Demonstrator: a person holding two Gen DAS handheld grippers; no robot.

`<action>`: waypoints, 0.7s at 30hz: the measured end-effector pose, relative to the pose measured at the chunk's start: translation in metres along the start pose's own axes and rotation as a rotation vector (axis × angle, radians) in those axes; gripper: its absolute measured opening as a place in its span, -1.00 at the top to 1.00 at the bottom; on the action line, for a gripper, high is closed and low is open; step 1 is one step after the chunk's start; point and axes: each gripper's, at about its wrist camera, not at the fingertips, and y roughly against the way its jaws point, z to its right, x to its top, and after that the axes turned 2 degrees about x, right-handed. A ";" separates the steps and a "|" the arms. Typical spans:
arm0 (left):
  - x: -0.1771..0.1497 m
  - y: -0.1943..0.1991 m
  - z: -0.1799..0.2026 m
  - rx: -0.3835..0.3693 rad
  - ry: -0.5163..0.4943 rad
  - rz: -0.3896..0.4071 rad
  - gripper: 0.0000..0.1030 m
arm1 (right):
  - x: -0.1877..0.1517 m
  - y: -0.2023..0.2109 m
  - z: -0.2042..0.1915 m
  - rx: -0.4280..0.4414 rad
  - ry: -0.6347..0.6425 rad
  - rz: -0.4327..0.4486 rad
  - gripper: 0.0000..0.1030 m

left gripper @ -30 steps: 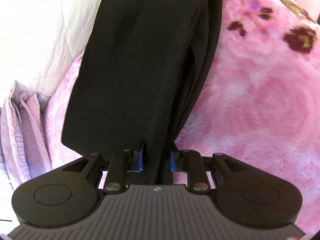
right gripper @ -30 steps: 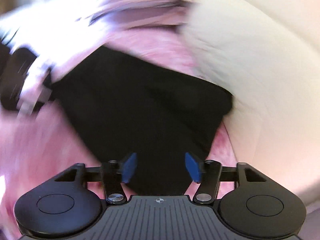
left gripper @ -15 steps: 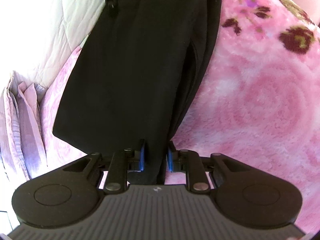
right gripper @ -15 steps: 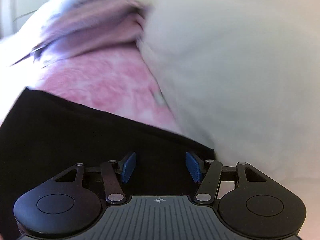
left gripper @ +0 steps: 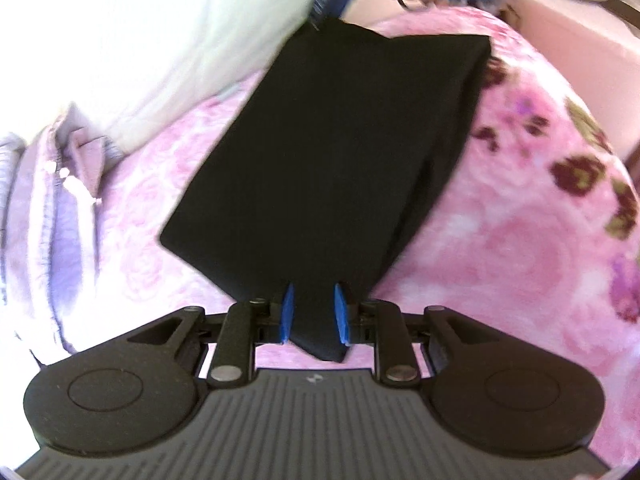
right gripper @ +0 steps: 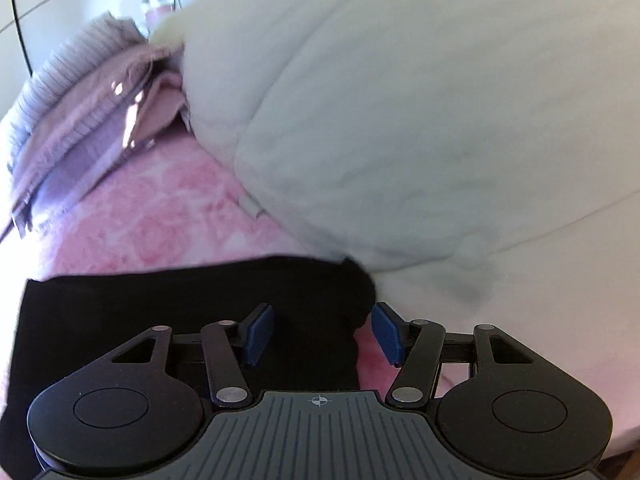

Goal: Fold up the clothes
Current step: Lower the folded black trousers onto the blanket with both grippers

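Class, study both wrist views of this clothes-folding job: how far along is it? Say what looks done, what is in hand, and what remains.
Done: the black garment lies as a neat folded rectangle on the pink floral blanket. In hand: the left gripper pinches its near corner; the right gripper hangs open over its far edge, beside the white quilt. Left: probably one more fold or setting it aside, and the lilac clothes, which are only loosely piled.

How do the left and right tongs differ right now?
Left tongs stand narrow, blue pads pinching a corner of the black garment; right tongs stand wide and grip nothing. The left pair holds its corner lifted off the pink floral blanket; the right pair hovers over the garment's other edge, beside the white quilt. Both have blue pads on black linkages and point down at the same garment.
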 end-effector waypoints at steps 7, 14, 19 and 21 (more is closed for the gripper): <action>0.012 -0.033 -0.034 0.057 0.042 -0.014 0.62 | 0.007 -0.031 -0.008 -0.033 0.028 -0.007 -0.15; 0.028 -0.091 -0.074 0.065 0.090 -0.039 0.61 | -0.042 0.051 0.002 0.062 0.017 -0.040 -0.15; 0.029 -0.137 -0.083 0.062 0.083 -0.063 0.62 | -0.097 0.089 0.025 0.142 -0.124 -0.182 -0.16; 0.028 -0.135 -0.080 0.077 0.047 -0.054 0.63 | -0.110 0.093 0.029 0.180 -0.173 -0.213 -0.16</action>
